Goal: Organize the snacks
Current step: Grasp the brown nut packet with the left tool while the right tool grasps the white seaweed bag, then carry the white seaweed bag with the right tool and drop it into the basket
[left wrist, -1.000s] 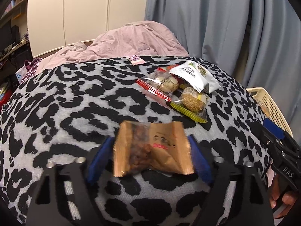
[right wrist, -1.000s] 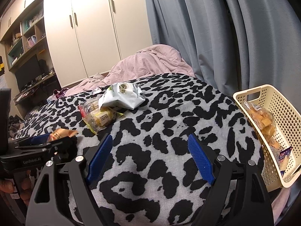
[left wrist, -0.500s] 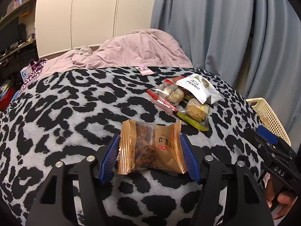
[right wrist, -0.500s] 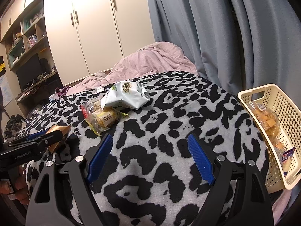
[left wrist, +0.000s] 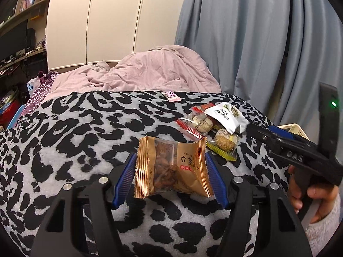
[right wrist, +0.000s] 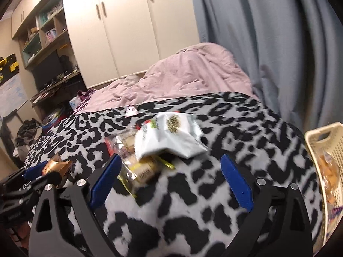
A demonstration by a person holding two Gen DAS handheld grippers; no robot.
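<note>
I hold the left gripper [left wrist: 170, 176] clamped on the gold snack packet [left wrist: 171, 169], lifted off the leopard blanket [left wrist: 64, 139]. The right gripper [right wrist: 171, 182], jaws just opened wide and empty, approaches the white pouch [right wrist: 169, 137]; the basket [right wrist: 321, 141] waits at the blanket's right edge.

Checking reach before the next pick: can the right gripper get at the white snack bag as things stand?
Probably yes. The right gripper has just been opening its jaws, with nothing gripped, and points at the white snack bag, which lies uncovered on top of the pile on the leopard blanket. Nothing blocks it.
</note>
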